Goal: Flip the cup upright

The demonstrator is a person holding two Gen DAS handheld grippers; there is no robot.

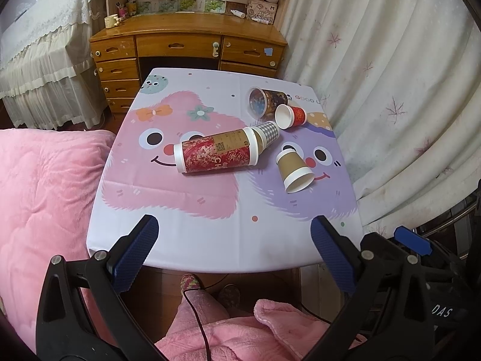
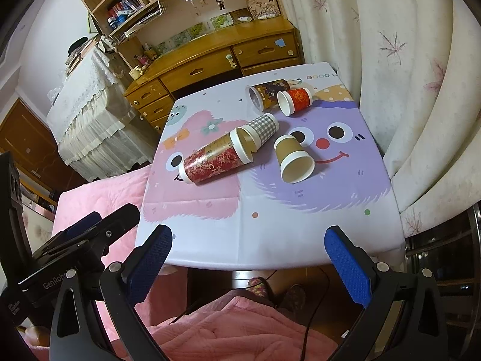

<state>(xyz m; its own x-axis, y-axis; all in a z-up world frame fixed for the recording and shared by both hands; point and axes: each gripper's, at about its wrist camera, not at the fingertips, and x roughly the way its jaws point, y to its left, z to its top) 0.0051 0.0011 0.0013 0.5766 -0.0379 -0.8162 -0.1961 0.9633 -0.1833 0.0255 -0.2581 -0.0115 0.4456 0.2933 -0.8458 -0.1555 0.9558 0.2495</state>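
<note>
Several paper cups lie on their sides on the cartoon-print table point(image 1: 210, 234) point(image 2: 270, 240). A tall red and tan cup point(image 1: 216, 154) point(image 2: 215, 161) lies in the middle, a checked cup point(image 1: 267, 134) point(image 2: 264, 128) against its mouth. A brown cup point(image 1: 294, 170) point(image 2: 293, 161) lies to the right. A small red cup point(image 1: 291, 115) point(image 2: 296, 99) and a dark patterned cup point(image 1: 266, 100) point(image 2: 267, 91) lie at the back. My left gripper point(image 1: 234, 240) and right gripper point(image 2: 251, 249) are both open and empty, held over the table's near edge, apart from the cups.
A wooden desk with drawers point(image 1: 186, 45) point(image 2: 210, 69) stands behind the table. A white curtain point(image 1: 390, 90) point(image 2: 405, 90) hangs at the right. A pink quilt point(image 1: 45, 195) point(image 2: 99, 198) lies at the left. The person's pink-clad lap point(image 1: 228, 337) and feet are below.
</note>
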